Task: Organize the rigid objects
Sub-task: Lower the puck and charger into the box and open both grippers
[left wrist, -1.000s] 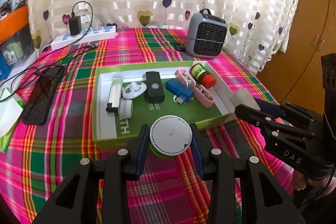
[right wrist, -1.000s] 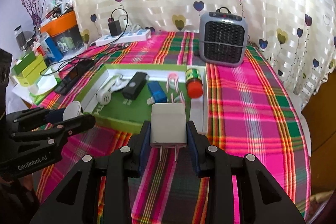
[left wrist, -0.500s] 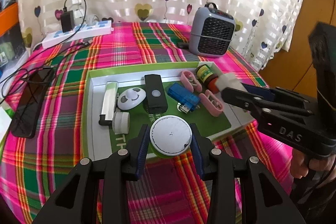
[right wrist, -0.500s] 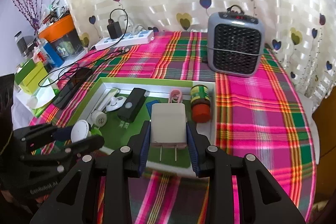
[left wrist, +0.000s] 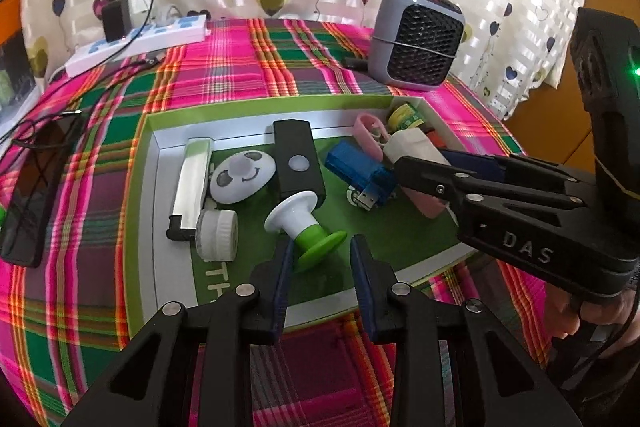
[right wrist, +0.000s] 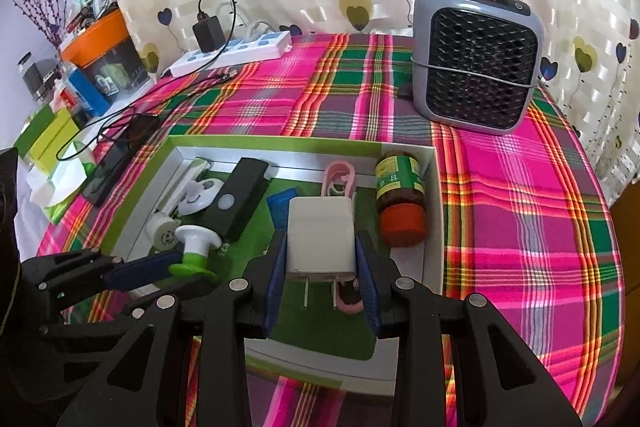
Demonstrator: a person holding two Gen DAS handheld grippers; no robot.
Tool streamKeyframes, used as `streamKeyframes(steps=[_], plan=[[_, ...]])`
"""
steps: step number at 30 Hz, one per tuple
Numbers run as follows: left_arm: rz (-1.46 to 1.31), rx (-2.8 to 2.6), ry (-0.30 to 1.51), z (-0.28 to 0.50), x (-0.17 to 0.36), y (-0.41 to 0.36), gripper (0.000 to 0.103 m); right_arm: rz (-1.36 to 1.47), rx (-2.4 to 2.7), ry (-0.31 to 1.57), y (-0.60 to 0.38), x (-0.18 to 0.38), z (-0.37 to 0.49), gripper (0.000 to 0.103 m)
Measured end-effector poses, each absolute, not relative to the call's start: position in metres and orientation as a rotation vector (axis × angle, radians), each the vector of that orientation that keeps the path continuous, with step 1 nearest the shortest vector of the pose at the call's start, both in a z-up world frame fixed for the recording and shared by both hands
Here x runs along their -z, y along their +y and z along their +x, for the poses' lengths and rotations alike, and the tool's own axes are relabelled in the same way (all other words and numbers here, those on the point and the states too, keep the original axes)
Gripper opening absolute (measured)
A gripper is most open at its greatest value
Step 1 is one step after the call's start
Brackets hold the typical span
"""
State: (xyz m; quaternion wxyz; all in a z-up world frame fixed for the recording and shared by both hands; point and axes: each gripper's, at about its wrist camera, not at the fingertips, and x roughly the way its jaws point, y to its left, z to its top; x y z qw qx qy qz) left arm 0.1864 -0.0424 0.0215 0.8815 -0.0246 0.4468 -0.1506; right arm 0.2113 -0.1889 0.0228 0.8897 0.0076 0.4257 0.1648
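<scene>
A green-and-white box (left wrist: pixel 140 211) (right wrist: pixel 436 227) lies on the plaid cloth and holds several small items. My left gripper (left wrist: pixel 318 255) is open just above the box's near part. A white-and-green spool-shaped piece (left wrist: pixel 304 227) (right wrist: pixel 196 247) lies tilted in the box just in front of its fingertips, free of the pads. My right gripper (right wrist: pixel 322 251) is shut on a white plug charger (right wrist: pixel 321 239) (left wrist: pixel 412 147), prongs toward the camera, held over the right part of the box above a pink clip (right wrist: pixel 348 301).
In the box lie a black remote (left wrist: pixel 298 159), a blue USB adapter (left wrist: pixel 356 171), a panda-face disc (left wrist: pixel 242 177), a white cap (left wrist: pixel 218 235), a white-black bar (left wrist: pixel 192 187) and a red-capped bottle (right wrist: pixel 400 203). A grey heater (right wrist: pixel 476 59), a power strip (right wrist: pixel 236 51) and a phone (left wrist: pixel 32 187) surround it.
Both grippers moved forward over the box. My left gripper opened and let go of the white-and-green piece, which now lies tilted in the box. The right gripper still holds the charger.
</scene>
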Motion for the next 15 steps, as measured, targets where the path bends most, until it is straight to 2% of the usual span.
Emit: streamKeyframes(steps=[15], plan=[[-0.042,0.287,0.929,0.1853,-0.0222,-0.0412,0.029,-0.002,-0.325,0.877,-0.1870,-0.0172,0.2154,0.035]])
